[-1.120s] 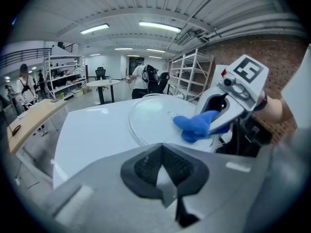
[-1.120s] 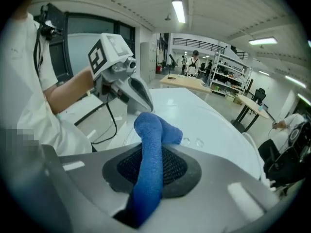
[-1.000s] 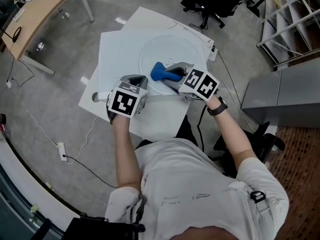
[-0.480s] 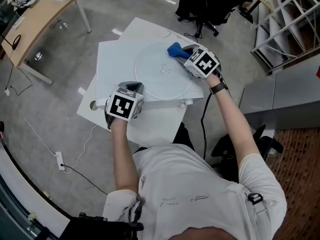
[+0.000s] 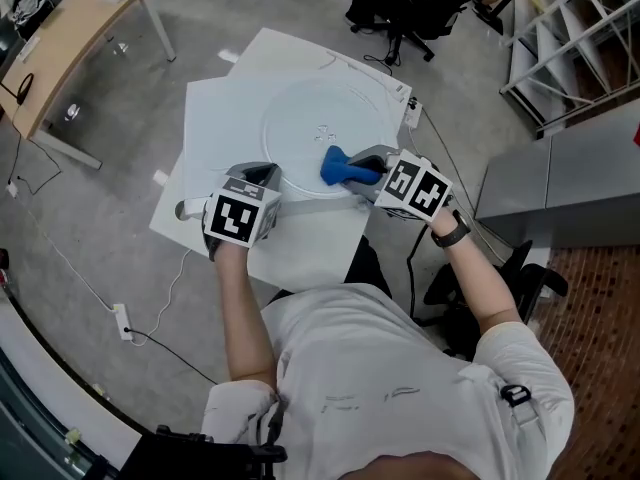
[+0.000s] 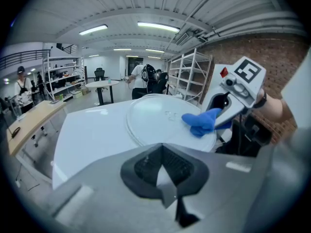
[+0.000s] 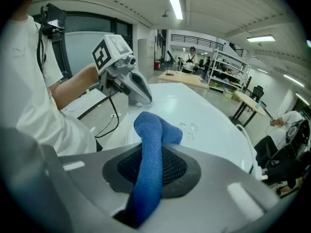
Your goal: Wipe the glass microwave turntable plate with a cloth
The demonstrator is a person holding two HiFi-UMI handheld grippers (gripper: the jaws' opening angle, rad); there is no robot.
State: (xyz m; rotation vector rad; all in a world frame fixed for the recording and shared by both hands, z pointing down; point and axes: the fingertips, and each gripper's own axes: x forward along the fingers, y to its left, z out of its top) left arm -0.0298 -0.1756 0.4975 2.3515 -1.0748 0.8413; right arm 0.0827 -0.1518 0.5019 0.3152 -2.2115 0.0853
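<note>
Seen from above, a person in a white shirt stands at a white table [image 5: 222, 108] and holds a pair of tongs in each hand. The round glass turntable plate [image 5: 305, 118] lies flat on the table's middle, and its clear surface is hard to tell from the white top beneath it. The right tongs [image 5: 366, 169] reach in from the right, clamped shut on a blue cloth [image 5: 338, 166]. In the right gripper view, the cloth [image 7: 148, 152] runs up between the closed jaws and folds over at its free end. That bunched end rests on the plate's near right part, just inside the rim. The left tongs [image 5: 260, 175] sit at the plate's near left edge with their jaws together. In the left gripper view, only a thin wedge of white shows between their dark pads [image 6: 146, 169], and nothing is gripped. That view looks across the plate [image 6: 153, 120] to the cloth [image 6: 201, 122] at its right side. A wooden desk [image 5: 65, 38] stands well apart at the upper left.
</note>
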